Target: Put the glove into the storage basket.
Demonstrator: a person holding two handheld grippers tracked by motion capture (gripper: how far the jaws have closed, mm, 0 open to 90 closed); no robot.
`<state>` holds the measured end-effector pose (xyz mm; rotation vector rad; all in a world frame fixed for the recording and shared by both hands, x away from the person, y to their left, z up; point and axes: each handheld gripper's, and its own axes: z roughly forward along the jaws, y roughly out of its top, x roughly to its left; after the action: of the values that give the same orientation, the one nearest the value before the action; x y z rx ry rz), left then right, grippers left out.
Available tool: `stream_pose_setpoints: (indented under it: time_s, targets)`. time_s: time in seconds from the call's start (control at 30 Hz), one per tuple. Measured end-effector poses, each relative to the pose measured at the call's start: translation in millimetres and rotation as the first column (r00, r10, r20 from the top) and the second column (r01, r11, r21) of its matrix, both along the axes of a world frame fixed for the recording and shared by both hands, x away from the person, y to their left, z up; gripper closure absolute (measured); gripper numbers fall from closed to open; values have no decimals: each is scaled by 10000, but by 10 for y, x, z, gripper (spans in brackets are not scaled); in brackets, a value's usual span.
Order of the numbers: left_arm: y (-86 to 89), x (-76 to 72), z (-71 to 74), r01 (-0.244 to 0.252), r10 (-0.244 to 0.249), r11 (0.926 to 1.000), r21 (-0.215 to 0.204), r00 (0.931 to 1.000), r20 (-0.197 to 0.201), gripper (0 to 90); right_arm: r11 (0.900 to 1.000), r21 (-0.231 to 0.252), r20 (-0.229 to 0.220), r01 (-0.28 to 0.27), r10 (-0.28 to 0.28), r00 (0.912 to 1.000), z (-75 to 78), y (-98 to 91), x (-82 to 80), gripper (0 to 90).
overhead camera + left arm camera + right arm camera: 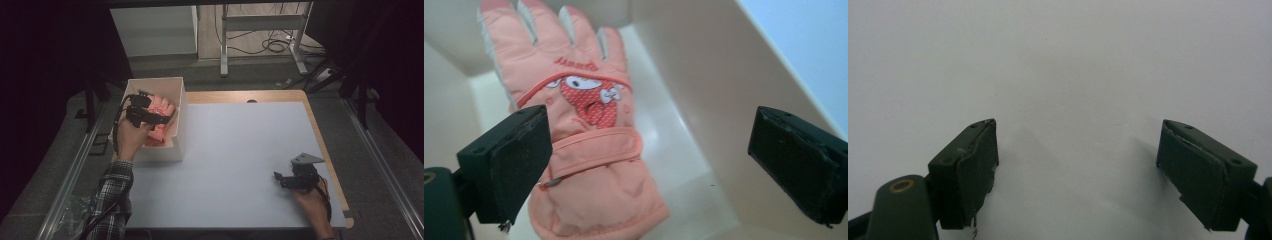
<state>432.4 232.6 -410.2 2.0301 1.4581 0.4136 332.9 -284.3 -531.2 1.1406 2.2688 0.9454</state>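
Left claw (649, 150) released over a glove in a white box

Below and ahead of the left claw, 1 pink glove (584, 130) lies flat on the floor of the white box (704, 90), its 4 fingers pointing away; box walls rise on both sides of the claw. The glove bears a red cartoon face and small stitched lettering, too blurred to read. The right claw (1078, 170) is released over the bare pale table (1058, 60), well apart from the box.

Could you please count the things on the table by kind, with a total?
Pink ski glove: 1
White box: 1
Hand-held claw: 2, left claw and right claw
Total: 4
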Motion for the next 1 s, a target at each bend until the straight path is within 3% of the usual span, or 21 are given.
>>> stream_pose_setpoints:
  time_s: [0.43, 0.67, 1.0]
  targets:
    - [-208, -158, 176, 944, -938, 9955, -81, 9941, 538, 46, 10000, -19, 28, 0, 0, 10000, 0, 2, -2, 173]
    - [-369, -287, 288, 1522, -1508, 9883, -94, 9847, 869, 45, 10000, -28, 33, -2, 3, 10000, 0, 3, -3, 173]
    - [-562, -389, 307, 2191, -2161, 9755, -195, 9711, 1018, 43, 10000, -30, 38, -3, 3, 10000, 0, 2, -3, 173]
